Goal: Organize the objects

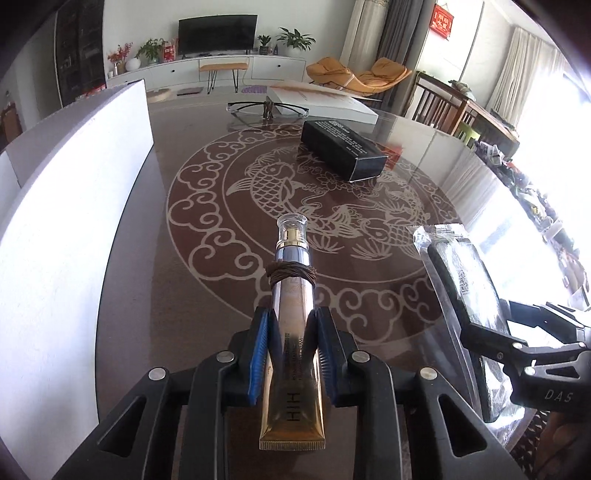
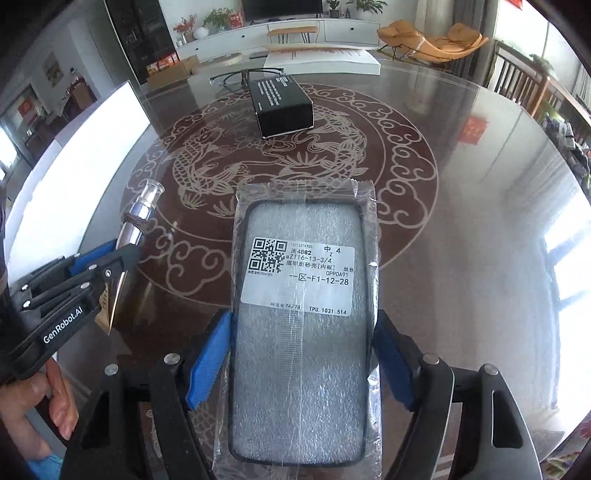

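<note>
A round glass-topped table [image 1: 177,229] is filling the lower part of both views, showing a pale fish-and-cloud pattern on brown. At the top centre of the left wrist view a dark television [image 1: 218,35] is standing on a long white cabinet [image 1: 177,72], with potted plants [image 1: 295,38] flanking it and a small wooden bench [image 1: 223,68] sitting in front. An orange lounge chair [image 1: 358,75] is resting at upper right, beside grey curtains [image 1: 395,33]. Dark wooden chairs [image 1: 439,103] are lining the right side. Strong daylight is pouring through the window [image 1: 554,122] at the right edge, glaring on the glass. White walls are rising behind.
</note>
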